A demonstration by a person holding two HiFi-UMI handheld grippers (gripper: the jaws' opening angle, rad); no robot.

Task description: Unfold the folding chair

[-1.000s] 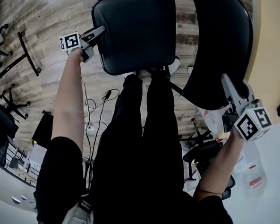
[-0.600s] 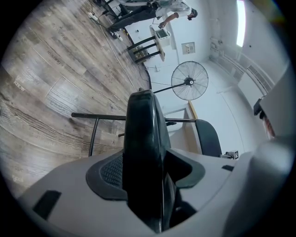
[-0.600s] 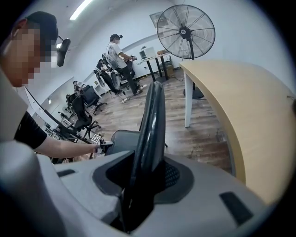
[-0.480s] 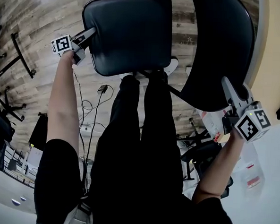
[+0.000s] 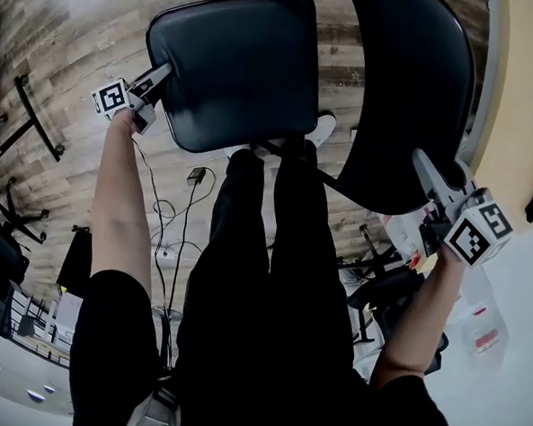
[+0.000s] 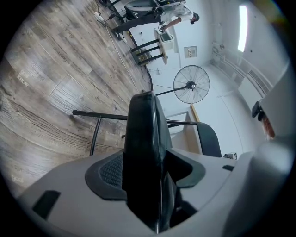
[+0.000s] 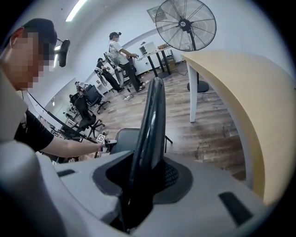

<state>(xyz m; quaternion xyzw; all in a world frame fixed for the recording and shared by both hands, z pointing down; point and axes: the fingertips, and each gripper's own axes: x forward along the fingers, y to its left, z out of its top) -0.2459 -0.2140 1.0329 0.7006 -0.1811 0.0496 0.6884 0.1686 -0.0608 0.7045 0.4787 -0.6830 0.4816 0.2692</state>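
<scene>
Below, 1 chair (image 5: 259,36), 2 claws, left claw (image 5: 163,73) widening yet pinching seat (image 5: 230,79), right claw (image 5: 422,165) pinching backrest (image 5: 409,90)

Chair's seat (image 5: 230,66) left of backrest (image 5: 409,90)

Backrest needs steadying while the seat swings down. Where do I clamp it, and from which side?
Take the backrest by its thin rim, coming in edge-on from the person's right. It is a slim, curved panel, and the right gripper view shows it as a narrow blade, so only its edge fits between jaws. The right gripper is shut on that rim.
</scene>
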